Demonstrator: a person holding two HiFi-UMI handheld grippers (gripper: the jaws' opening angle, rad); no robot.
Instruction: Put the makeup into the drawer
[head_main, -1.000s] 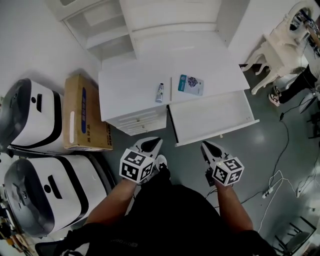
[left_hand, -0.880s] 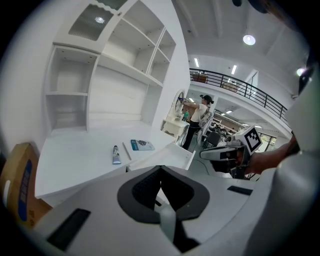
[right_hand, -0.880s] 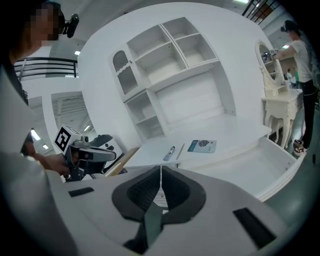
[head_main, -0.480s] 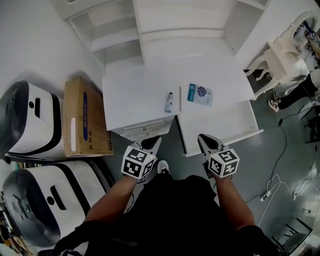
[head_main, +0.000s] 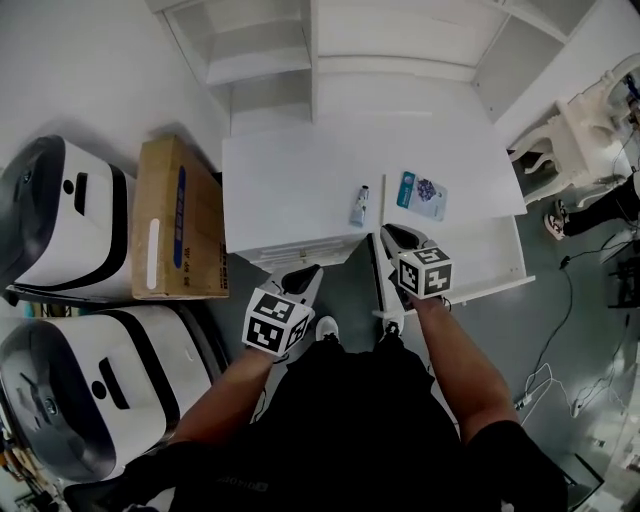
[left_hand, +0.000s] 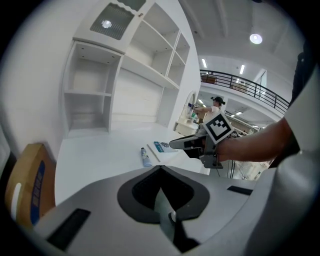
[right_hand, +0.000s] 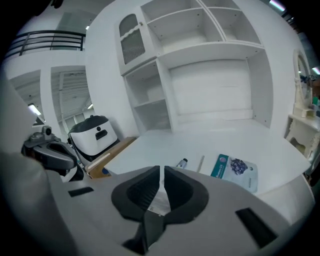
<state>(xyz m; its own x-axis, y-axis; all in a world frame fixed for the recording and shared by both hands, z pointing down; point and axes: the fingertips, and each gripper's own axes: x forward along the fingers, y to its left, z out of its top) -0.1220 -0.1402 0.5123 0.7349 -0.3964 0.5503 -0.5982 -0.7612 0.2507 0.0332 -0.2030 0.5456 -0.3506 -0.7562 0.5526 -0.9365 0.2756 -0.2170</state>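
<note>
My right gripper (head_main: 392, 237), jaws clenched on nothing, hovers at the front edge of the white desk (head_main: 290, 180), just short of the makeup tube (head_main: 360, 206), which lies on the desktop near a blue sachet (head_main: 422, 194). The open drawer (head_main: 485, 262) juts out below it. My left gripper (head_main: 306, 274), likewise clenched and empty, hangs before the desk front.

1. White desk (head_main: 300, 185) with an open shelving hutch (head_main: 262, 62) against a white wall (head_main: 90, 70).
2. Grey floor (head_main: 575, 300) — loose cables (head_main: 545, 375) at the right.
3. Cardboard box (head_main: 175, 220) and two white-and-black machines (head_main: 60, 215) stand left; an ornate white chair (head_main: 590, 140) right.
</note>
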